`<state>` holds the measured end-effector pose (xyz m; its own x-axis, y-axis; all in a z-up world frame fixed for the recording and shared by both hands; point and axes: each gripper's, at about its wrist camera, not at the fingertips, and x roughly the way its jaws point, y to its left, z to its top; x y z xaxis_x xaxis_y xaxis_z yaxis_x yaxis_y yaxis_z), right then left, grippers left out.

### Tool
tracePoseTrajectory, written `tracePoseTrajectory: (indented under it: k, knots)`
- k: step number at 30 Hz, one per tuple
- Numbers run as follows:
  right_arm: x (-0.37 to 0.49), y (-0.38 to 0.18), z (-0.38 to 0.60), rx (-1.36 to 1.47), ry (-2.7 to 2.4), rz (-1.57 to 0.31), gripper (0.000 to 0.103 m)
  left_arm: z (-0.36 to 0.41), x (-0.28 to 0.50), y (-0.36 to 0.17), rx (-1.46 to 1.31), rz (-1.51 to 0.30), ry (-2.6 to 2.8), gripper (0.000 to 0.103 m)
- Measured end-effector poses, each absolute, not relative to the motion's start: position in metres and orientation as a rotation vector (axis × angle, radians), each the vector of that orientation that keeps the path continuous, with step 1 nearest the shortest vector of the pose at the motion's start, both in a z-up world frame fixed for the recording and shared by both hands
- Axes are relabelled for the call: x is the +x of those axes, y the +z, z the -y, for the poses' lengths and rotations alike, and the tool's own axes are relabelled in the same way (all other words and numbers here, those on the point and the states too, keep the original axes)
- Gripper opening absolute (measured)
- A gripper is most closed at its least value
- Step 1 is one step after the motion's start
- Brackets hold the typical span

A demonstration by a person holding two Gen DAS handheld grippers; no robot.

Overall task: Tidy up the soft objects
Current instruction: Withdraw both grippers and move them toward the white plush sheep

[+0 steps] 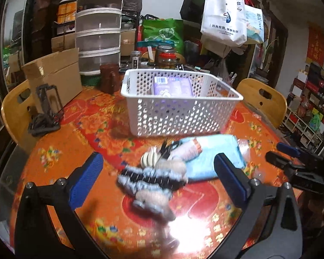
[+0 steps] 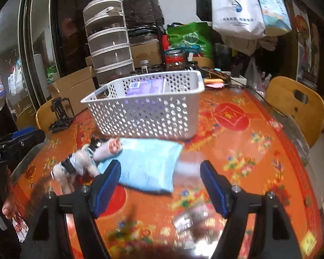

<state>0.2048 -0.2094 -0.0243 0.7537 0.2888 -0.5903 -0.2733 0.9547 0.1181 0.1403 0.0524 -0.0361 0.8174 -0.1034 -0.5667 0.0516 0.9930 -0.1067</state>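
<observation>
Plush toy (image 1: 153, 181) on tabletop (image 1: 60, 164), between spread fingers of left hand-held gripper (image 1: 157, 179); right hand-held gripper (image 2: 159, 185) spread over blue pack (image 2: 149, 168).

Left hand-held gripper (image 1: 157, 172) open above plush toy (image 1: 153, 179); basket (image 1: 179, 112) behind.

Perforated white plastic basket (image 1: 179, 116), glossy tablecloth (image 1: 110, 233), fuzzy, possibly plush toy (image 1: 153, 179), smooth blue packet (image 2: 149, 166)
</observation>
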Motion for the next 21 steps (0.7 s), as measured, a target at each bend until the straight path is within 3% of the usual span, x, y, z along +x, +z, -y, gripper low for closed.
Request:
tracePoseTrajectory:
  k: [21]
  knots:
    - [0.162,-0.053,0.219,0.061,0.304,-0.706,0.075,-0.042,0.075,-0.027,-0.092,-0.644,-0.085,0.102]
